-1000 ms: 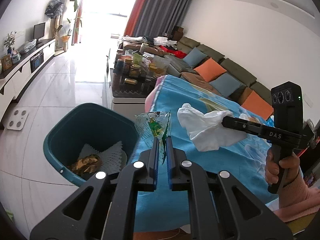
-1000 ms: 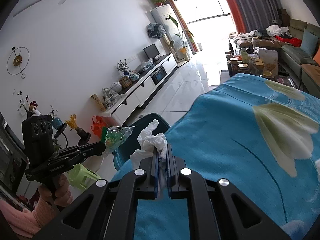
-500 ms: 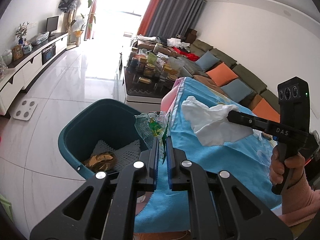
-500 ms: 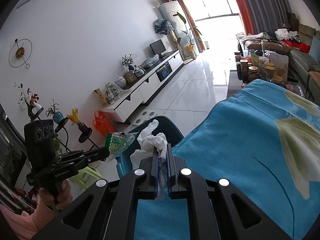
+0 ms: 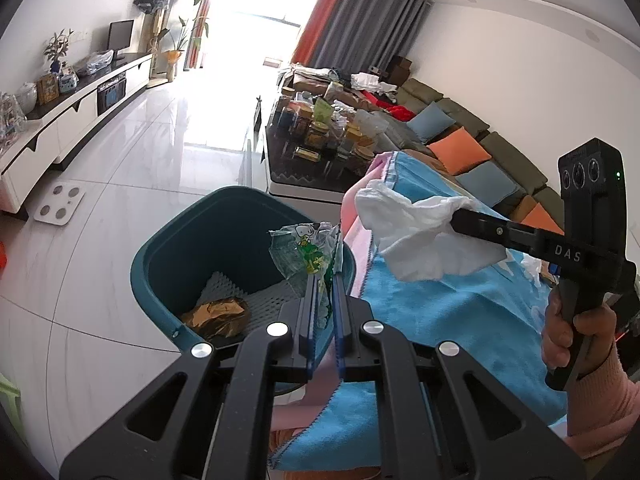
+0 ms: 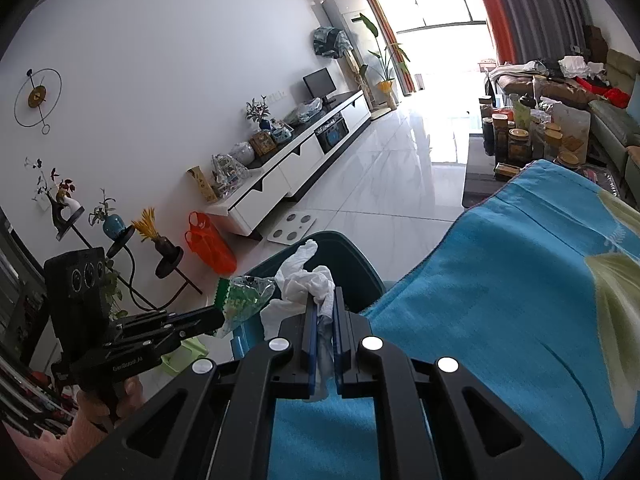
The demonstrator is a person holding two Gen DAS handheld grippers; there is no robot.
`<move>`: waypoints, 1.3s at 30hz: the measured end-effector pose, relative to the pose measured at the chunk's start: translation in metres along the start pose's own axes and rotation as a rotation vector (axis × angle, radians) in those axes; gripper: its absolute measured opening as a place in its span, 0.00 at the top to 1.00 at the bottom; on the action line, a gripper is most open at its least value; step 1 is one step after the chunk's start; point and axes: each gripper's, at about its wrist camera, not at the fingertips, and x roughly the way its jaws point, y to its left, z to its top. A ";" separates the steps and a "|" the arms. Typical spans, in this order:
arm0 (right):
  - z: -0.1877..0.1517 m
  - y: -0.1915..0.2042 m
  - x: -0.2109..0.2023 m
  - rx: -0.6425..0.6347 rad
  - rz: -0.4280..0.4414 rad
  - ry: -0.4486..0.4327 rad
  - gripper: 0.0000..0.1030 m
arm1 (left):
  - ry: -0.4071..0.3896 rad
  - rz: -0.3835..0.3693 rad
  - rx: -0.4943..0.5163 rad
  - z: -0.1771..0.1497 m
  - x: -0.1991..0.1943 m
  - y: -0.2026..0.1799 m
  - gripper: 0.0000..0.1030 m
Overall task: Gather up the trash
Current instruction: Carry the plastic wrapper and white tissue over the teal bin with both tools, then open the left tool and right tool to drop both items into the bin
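Both pairs of fingers clamped on trash, carried toward the bin.

Left gripper (image 5: 323,280) pinches a crinkled green snack wrapper (image 5: 306,252) by its lower edge, so the bulk stands clear above the fingertips. Just beyond them, below, sits the teal bin (image 5: 168,240) (foam netting and a brown wrapper already inside). Right gripper (image 6: 325,300) is closed on a wad of white tissue (image 6: 304,276), held over the blue tablecloth (image 6: 500,280) edge, the bin directly ahead; likely a drop for both.
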 end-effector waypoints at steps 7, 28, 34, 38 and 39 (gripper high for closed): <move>0.004 0.000 0.017 0.012 0.002 0.021 0.95 | 0.020 0.019 -0.020 -0.003 0.011 0.009 0.93; 0.011 0.000 0.070 0.056 -0.026 0.091 0.94 | 0.084 0.093 -0.032 -0.004 0.048 0.036 0.93; 0.011 0.004 0.083 0.054 -0.042 0.109 0.93 | 0.099 0.104 -0.032 -0.003 0.059 0.039 0.92; 0.011 0.003 0.089 0.059 -0.054 0.121 0.92 | 0.105 0.108 -0.038 -0.006 0.063 0.041 0.92; 0.011 0.004 0.091 0.059 -0.055 0.125 0.91 | 0.107 0.111 -0.041 -0.005 0.065 0.041 0.92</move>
